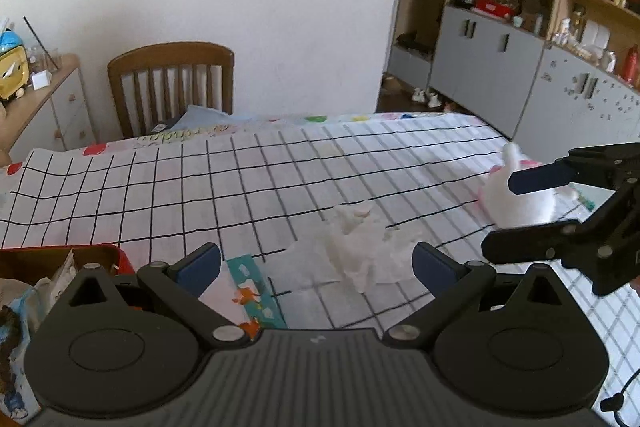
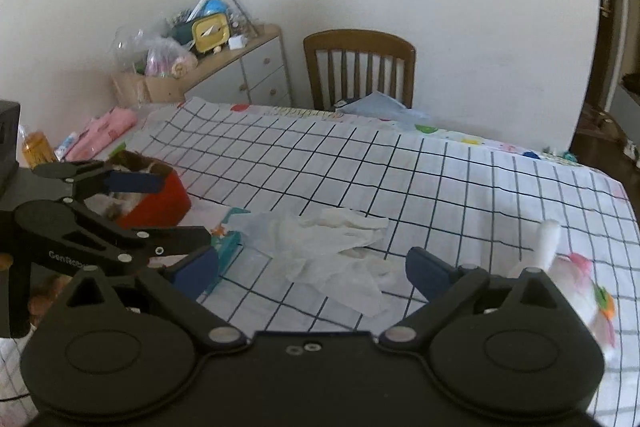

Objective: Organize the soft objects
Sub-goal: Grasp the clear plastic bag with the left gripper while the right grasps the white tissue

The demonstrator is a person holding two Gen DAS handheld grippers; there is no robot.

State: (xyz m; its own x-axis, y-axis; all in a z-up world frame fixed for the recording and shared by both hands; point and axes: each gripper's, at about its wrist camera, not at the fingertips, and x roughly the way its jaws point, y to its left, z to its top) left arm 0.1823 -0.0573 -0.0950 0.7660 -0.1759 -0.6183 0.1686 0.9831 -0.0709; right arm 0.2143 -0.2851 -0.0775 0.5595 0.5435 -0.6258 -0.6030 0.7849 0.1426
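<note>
Translucent white gloves point(image 1: 360, 247) lie crumpled on the checked tablecloth, just ahead of my open, empty left gripper point(image 1: 316, 263). They also show in the right wrist view point(image 2: 332, 247), ahead of my open, empty right gripper point(image 2: 312, 271). A white and pink plush toy point(image 1: 516, 199) lies to the right, partly behind the right gripper point(image 1: 500, 215); in the right wrist view the toy point(image 2: 572, 275) is beside the right finger. A red box point(image 2: 160, 203) with soft items inside stands at the left; the left gripper point(image 2: 168, 211) hovers beside it.
A teal tissue pack point(image 1: 252, 295) lies near the left finger. A wooden chair point(image 2: 360, 67) stands at the table's far edge with blue cloth on it. A cluttered drawer unit point(image 2: 248, 67) is at the back left. Grey cabinets point(image 1: 500, 47) line the right wall.
</note>
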